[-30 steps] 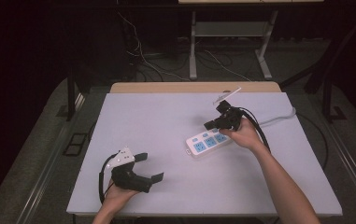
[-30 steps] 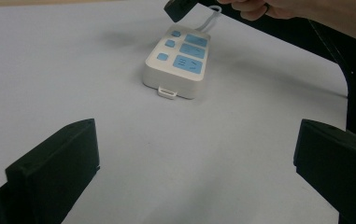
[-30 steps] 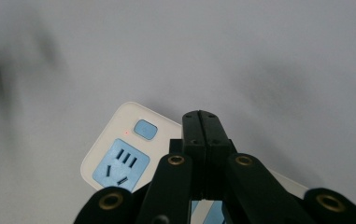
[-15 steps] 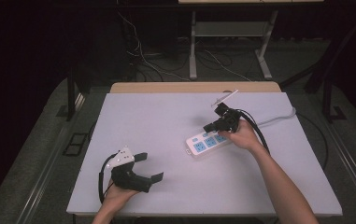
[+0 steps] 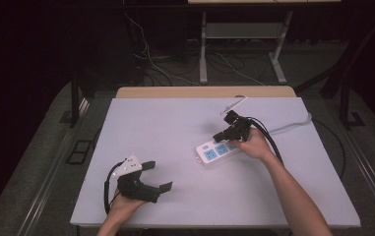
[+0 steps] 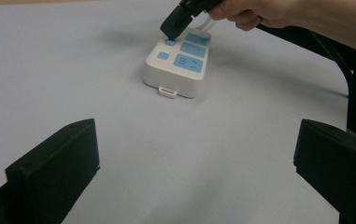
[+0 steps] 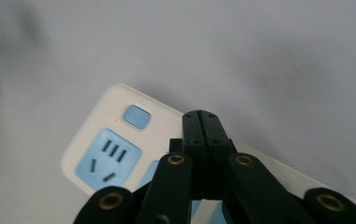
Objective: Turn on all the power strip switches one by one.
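Note:
A white power strip (image 5: 217,151) with blue sockets lies on the white table (image 5: 165,123), right of centre. My right gripper (image 5: 220,136) is shut with nothing between its jaws, and its tips point down at the strip's button end. In the right gripper view the closed tips (image 7: 200,116) sit just right of a small blue button (image 7: 136,116), with a red light beside it. In the left gripper view that tip (image 6: 172,29) is on or just over the strip (image 6: 180,63); which, I cannot tell. My left gripper (image 5: 158,176) rests open and empty at the front left.
The strip's white cord (image 5: 293,125) runs off the table's right edge. A black cable (image 5: 271,145) trails from the right gripper along the forearm. Behind the table stand metal desk legs (image 5: 203,54) and loose floor cables (image 5: 150,64).
The right gripper has moved slightly down and left, nearer the strip's button end. The left gripper and the strip have stayed where they were.

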A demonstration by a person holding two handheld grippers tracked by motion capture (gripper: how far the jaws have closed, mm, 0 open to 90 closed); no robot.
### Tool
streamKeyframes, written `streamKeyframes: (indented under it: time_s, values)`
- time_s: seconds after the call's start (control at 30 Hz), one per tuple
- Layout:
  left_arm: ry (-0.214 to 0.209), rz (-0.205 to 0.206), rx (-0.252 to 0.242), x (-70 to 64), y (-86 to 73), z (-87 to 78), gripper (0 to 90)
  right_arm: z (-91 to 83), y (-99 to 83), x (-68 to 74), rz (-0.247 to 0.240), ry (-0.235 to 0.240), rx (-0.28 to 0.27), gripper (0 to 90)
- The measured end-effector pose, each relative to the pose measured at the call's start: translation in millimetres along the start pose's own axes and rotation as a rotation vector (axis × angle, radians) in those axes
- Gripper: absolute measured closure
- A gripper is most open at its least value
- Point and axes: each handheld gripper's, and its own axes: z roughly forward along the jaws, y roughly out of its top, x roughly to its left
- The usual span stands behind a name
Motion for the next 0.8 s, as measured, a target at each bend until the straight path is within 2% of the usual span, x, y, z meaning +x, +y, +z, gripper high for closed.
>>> streamKeyframes:
  time_s: [0.07, 0.27, 0.53, 0.7, 0.8]
  values:
    - [0.001, -0.001, 0.002, 0.0, 0.0, 0.2, 0.0, 0.4, 0.1, 1.5, -0.013, -0.030, 0.003, 90.0]
    - [0.003, 0.003, 0.003, -0.3, 0.1, -0.2, 0.0, 1.1, -6.5, -3.3, 0.017, -0.008, -0.041, 90.0]
    - [0.005, 0.005, 0.008, -1.2, -0.2, 0.9, 0.0, 2.9, -6.4, 1.4, -0.013, -0.045, -0.032, 90.0]
    - [0.006, 0.007, 0.008, -0.8, -0.2, 0.5, 0.0, 4.1, -5.8, 6.8, -0.048, -0.078, -0.028, 90.0]
    - [0.005, 0.005, 0.009, -0.4, -0.4, 0.9, 0.0, 3.8, -7.1, 5.6, -0.040, -0.071, -0.038, 90.0]
